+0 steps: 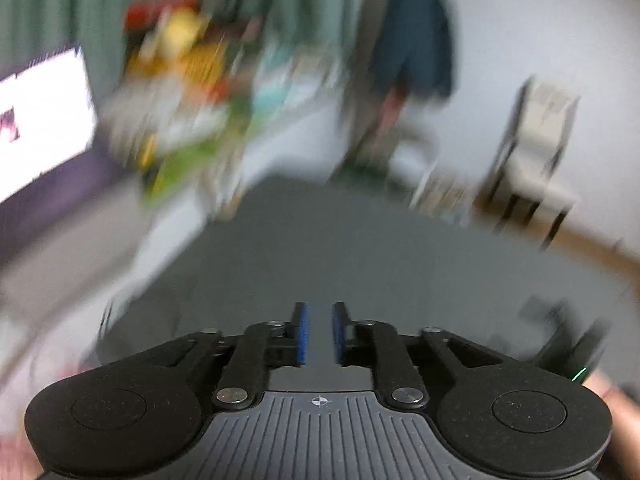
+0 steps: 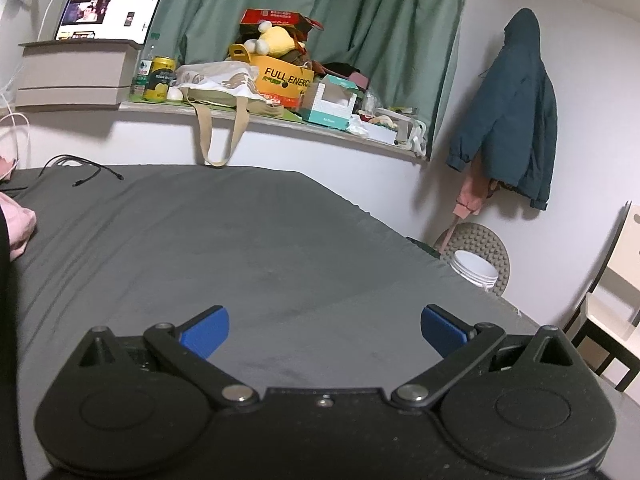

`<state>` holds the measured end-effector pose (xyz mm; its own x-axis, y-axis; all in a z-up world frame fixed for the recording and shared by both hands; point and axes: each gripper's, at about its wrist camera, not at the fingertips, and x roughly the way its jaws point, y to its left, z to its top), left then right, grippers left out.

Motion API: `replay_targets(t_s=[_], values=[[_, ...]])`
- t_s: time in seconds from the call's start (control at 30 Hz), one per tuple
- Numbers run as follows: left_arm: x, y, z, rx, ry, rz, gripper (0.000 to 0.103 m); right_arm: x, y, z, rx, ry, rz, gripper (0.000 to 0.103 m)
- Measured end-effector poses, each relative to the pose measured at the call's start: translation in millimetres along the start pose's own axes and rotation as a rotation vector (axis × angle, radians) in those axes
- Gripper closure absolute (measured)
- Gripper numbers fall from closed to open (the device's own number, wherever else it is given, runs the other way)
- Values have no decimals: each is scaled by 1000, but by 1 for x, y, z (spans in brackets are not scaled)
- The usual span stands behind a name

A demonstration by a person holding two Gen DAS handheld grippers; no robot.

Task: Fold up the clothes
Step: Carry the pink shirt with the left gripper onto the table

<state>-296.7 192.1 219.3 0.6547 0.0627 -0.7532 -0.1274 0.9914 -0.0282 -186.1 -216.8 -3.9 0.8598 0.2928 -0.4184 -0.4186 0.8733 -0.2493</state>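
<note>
Hovering over a bed covered in a dark grey sheet [image 2: 248, 240], my right tool [image 2: 324, 330] has its blue pads [image 2: 206, 332] spread wide with nothing between them. Far off to that tool's left, at the edge of the view, a pink garment [image 2: 18, 224] lies bunched on the sheet, the only clothing within reach of the bed that I can make out. Ahead and to the left, black cables [image 2: 86, 168] trail across the sheet's far end. Beyond them a window ledge [image 2: 280, 120] carries a laptop [image 2: 110, 10] on a stack of books, a yellow can [image 2: 159, 79], a canvas tote bag [image 2: 222, 88], a yellow carton [image 2: 284, 78] and a yellow plush toy [image 2: 276, 38], all before a green curtain [image 2: 380, 28]. Ahead to the right, a teal jacket [image 2: 510, 120] hangs on the wall above a white bucket [image 2: 474, 268]; a pale chair [image 2: 616, 304] stands at far right.

My left tool [image 1: 319, 330] shows its blue pads drawn close, a narrow gap between them, gripping nothing. Its view is heavily blurred; the grey sheet [image 1: 340, 240] fills the ground ahead of it.
</note>
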Motion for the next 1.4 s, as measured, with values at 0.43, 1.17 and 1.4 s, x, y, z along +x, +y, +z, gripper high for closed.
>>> replay_targets(t_s=[0.43, 1.17, 1.4], values=[[159, 76, -181, -305, 373, 234, 22, -1, 23, 1, -111, 16, 42, 0], [80, 64, -24, -493, -291, -62, 98, 5, 31, -2, -148, 32, 46, 0], [55, -31, 106, -331, -482, -291, 98, 7, 18, 1, -81, 25, 17, 0]])
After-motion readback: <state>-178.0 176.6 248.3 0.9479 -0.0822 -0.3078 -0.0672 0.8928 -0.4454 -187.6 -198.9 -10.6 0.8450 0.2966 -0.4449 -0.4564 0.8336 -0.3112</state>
